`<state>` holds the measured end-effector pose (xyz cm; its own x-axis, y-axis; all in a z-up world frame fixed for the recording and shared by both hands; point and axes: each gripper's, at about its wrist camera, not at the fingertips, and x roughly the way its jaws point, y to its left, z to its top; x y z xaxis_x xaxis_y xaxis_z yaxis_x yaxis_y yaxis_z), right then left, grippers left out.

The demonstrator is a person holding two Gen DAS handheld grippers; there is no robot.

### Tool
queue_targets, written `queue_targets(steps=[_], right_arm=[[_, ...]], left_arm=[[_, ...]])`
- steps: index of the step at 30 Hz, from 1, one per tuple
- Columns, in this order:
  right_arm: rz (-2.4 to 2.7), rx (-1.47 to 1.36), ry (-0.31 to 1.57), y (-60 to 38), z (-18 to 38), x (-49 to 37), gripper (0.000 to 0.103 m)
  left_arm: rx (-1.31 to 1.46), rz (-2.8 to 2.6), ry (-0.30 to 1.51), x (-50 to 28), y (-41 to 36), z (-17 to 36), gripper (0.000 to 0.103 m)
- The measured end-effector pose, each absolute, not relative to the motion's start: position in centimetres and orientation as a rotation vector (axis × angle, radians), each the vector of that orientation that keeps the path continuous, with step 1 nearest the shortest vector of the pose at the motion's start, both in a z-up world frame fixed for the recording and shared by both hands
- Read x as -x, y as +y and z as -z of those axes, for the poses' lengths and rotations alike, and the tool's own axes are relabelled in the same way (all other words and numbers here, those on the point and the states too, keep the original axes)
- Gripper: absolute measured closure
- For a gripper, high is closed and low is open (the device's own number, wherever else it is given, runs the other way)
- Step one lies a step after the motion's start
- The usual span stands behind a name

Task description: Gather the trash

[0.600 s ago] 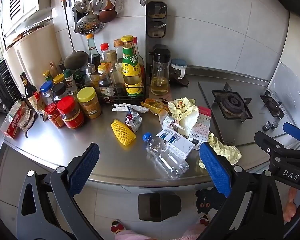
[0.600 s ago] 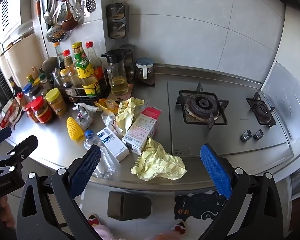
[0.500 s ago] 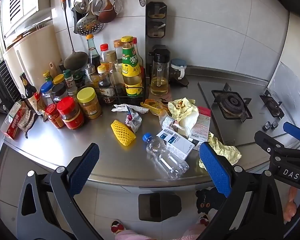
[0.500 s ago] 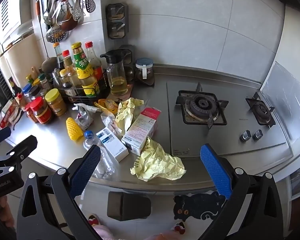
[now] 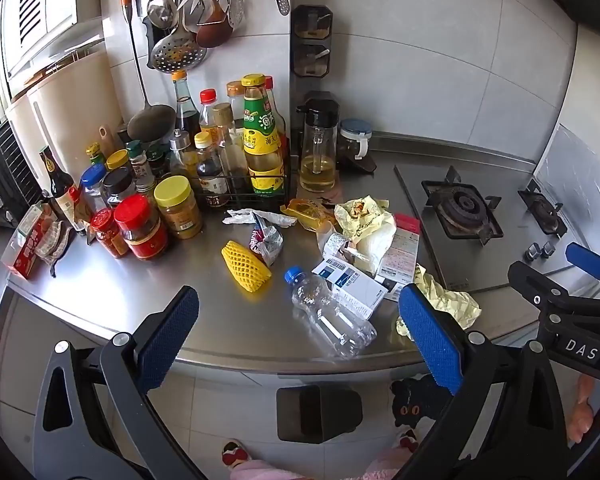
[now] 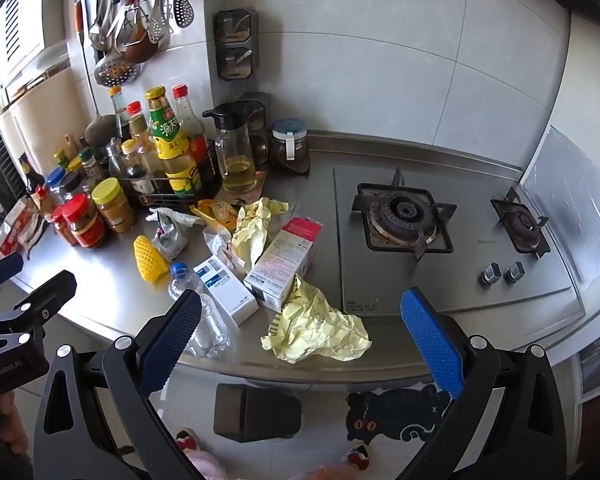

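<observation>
Trash lies on the steel counter: a clear plastic bottle with a blue cap, a yellow foam fruit net, a white and blue box, a pink-topped carton, a crumpled yellow paper near the front edge, and wrappers. A dark bin stands on the floor below the counter. My left gripper is open and empty, in front of the bottle. My right gripper is open and empty, in front of the crumpled paper.
Sauce bottles and jars crowd the back left of the counter. An oil jug stands by the wall. A gas hob takes the right side. Utensils hang above. A cat mat lies on the floor.
Both views have shifted very slightly. Nothing on the counter has moved and both grippers stay open.
</observation>
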<state>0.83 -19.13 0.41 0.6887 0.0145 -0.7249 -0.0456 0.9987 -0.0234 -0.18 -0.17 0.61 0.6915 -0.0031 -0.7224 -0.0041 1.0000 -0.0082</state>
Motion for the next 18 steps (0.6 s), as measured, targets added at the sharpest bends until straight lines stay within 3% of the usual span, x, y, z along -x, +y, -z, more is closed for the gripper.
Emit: queue_targets(steps=[18], right_arm=[[-0.034,0.034,0.808,-19.21,-0.16,-0.96,0.003]], left_arm=[[0.011,0.003,0.814,-0.08,-0.1,0.12,0.008]])
